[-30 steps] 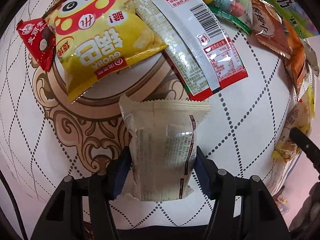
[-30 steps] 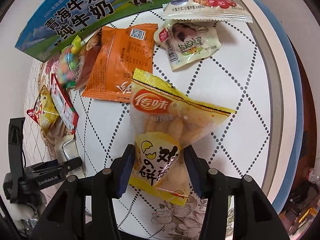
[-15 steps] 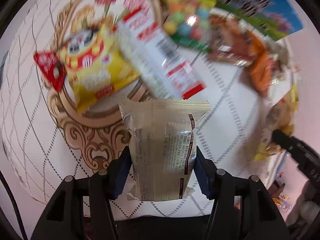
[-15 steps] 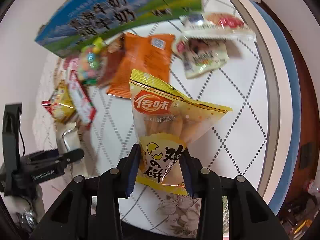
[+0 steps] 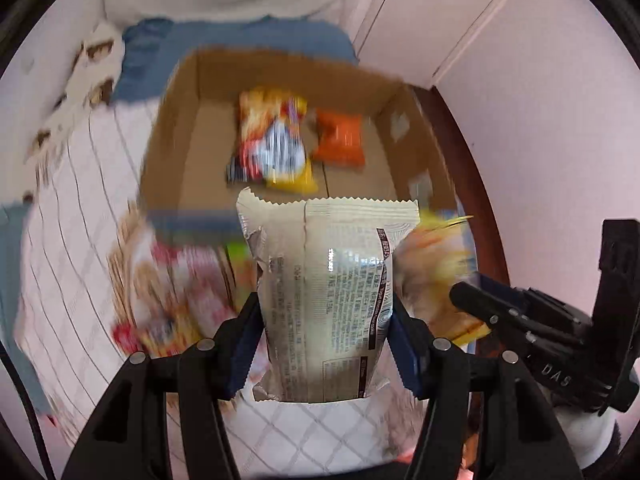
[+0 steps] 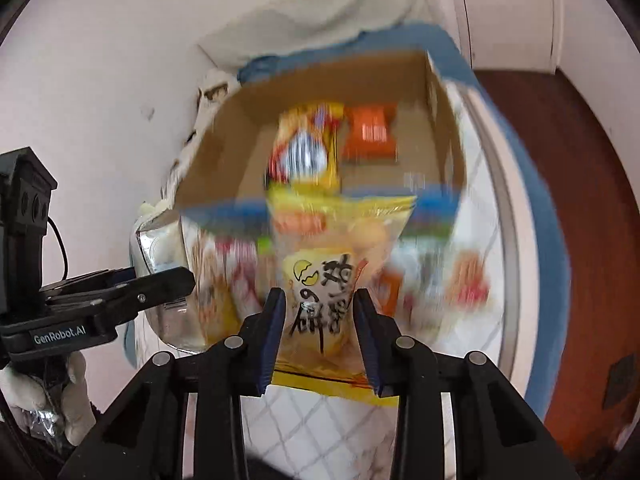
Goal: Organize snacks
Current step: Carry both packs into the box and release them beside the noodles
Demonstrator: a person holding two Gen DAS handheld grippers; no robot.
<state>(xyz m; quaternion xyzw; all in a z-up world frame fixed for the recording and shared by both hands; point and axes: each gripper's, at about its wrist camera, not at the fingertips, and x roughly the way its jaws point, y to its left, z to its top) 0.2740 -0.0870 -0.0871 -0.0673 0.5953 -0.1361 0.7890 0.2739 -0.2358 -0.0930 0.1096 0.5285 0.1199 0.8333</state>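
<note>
1. Your left gripper (image 5: 326, 344) is clamped on the beige cookie packet (image 5: 326, 292), long axis toward 12 o'clock.
2. Your right gripper (image 6: 320, 336), jaws just closing, pinches the yellow egg-biscuit bag (image 6: 332, 280).
3. The open cardboard box (image 5: 176, 128) lies at 12 o'clock from both grippers, beyond the worktop's (image 5: 76, 280) loose snacks.

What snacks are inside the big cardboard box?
Inside the cardboard box lie two packets: a yellow and red bag and an orange packet beside it. The box's near floor is hidden behind the beige packet in the left gripper.
</note>
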